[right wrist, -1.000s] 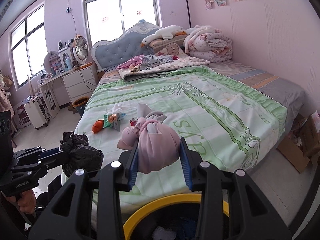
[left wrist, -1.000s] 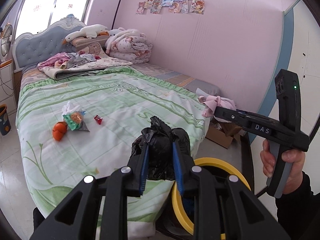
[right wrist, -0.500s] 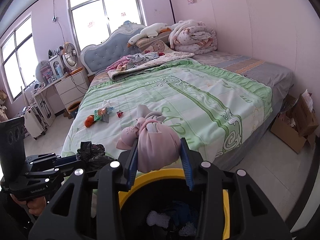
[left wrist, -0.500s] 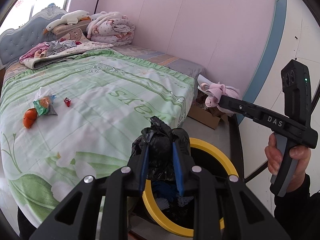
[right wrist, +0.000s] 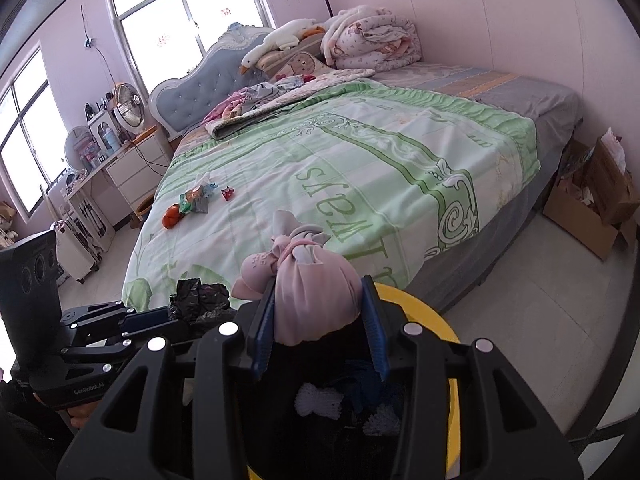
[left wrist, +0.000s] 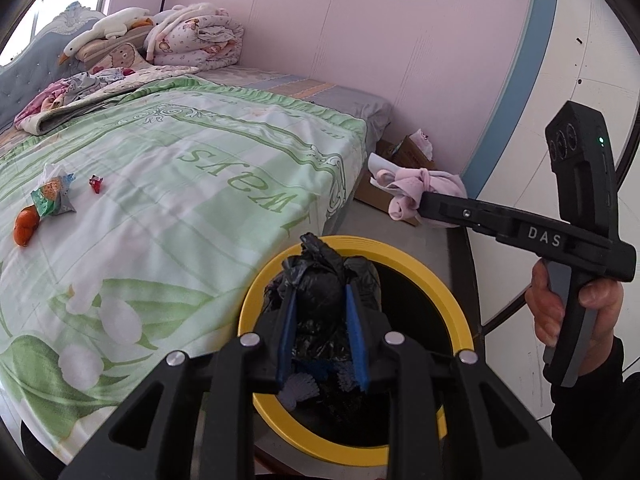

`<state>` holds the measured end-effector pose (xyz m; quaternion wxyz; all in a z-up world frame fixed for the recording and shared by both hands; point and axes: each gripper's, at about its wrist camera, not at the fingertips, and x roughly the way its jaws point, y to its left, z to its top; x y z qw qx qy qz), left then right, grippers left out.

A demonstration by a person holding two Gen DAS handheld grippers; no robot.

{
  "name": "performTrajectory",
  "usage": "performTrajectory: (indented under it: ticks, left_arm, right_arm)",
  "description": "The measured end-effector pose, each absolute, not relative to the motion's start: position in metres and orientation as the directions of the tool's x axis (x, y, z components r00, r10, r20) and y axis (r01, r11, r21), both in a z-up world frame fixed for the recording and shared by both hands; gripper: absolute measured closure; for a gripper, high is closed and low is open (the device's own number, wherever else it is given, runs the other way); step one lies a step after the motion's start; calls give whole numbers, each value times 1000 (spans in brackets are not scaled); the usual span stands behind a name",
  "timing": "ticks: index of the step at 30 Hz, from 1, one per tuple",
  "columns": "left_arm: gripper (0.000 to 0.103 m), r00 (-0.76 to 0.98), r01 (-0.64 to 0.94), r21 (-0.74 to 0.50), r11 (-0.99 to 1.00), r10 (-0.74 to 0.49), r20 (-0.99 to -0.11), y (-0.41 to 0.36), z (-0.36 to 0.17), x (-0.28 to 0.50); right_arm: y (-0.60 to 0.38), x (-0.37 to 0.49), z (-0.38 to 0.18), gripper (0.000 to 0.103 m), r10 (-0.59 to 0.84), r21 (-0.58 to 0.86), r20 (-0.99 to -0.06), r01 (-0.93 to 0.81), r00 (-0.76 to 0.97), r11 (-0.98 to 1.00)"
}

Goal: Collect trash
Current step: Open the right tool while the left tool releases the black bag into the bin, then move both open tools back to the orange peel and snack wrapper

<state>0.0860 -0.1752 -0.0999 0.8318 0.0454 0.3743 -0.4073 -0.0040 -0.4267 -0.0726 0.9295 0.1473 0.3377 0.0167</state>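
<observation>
A knotted black bag (left wrist: 326, 276) is clamped between the blue pads of the left gripper (left wrist: 320, 312) at lower centre of the left wrist view, directly over the mouth of the yellow-rimmed bin (left wrist: 452, 300). Its long axis runs upward in the frame, with the knotted tip pointing toward the top, beyond the fingertips.

In the right wrist view, a knotted pink bag (right wrist: 314, 292) is grasped between the pads of the right gripper (right wrist: 320, 312) at lower centre, above the near part of the same bin (right wrist: 440, 320). It is held upright, with its knot and loose ends pointing to the upper left. White and blue scraps can be seen in the dark interior of the bin.

A bed with a green patterned blanket (right wrist: 380, 160) fills the middle of both views. On its left side an orange item (left wrist: 26, 228), a snack wrapper (left wrist: 52, 196) and a small red scrap (left wrist: 96, 183) are lying close together. Pink walls, a window at upper left, a cardboard box (right wrist: 592, 216) on the pale floor at right and a dresser at left are visible.
</observation>
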Motion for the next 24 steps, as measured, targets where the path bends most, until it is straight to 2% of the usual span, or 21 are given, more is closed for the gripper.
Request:
performTrajectory:
  ticks: [6,11,24]
  left_arm:
    - [78,369,719,-227,657,-638,-676,-179,-107,81]
    - [69,371,712,-238,661,-641,-672,-178,-107,83]
    - [69,421,679,-247,691,-642,-641,-154,-96,100]
  right_arm:
    - [-435,-5,-85,60,129,303,-644,97,754,948]
    - [-441,-2,-87,55,117,311,-648,121,753,943]
    - [-439,15,-76,55,104,305,-628,121,771,945]
